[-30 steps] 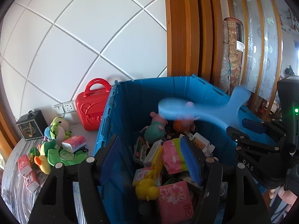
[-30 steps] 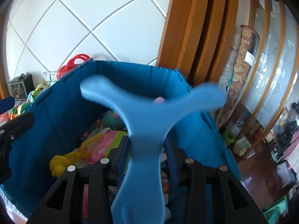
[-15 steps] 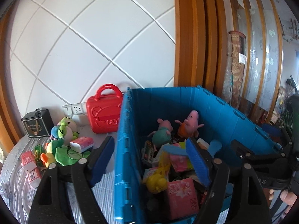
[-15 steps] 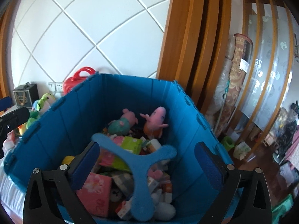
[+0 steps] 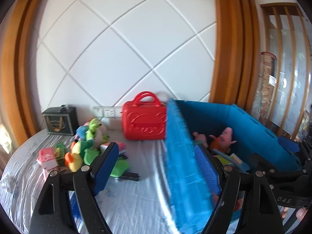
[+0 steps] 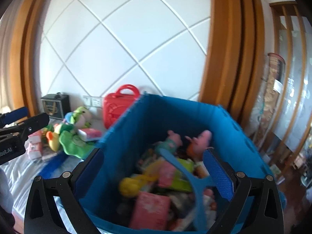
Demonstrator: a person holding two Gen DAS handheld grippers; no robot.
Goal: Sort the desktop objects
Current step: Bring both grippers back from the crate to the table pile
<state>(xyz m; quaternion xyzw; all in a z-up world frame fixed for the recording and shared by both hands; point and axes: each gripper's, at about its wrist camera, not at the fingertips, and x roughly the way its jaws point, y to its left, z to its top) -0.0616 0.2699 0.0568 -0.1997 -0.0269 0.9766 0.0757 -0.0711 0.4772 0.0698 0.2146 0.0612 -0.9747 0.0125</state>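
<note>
On the left of the desk [image 5: 136,200], beyond the left claw [image 5: 156,167], lies a heap of unsorted things: a pink carton [image 5: 47,157], a yellow plush duck [image 5: 75,159] and green plush toys [image 5: 91,130], with a dark box [image 5: 59,121] behind them. That claw stands open, nothing between its blue pads [image 5: 106,165]; its jaws have just been widening, and the near wall of the blue bin [image 5: 183,165] runs up between them. A red toy case [image 5: 144,122] stands against the wall just left of the bin.

The right claw [image 6: 154,173] hangs open and empty over the bin [image 6: 161,115], having just spread its jaws. Only the right wrist view looks down into the bin: the blue three-armed toy [image 6: 195,185] lies on the pile inside, between the claw's pads but apart from them, among two pig dolls [image 6: 198,142], a pink packet [image 6: 151,210] and a yellow toy [image 6: 129,186]. The left wrist view shows mostly the dolls there.
</note>
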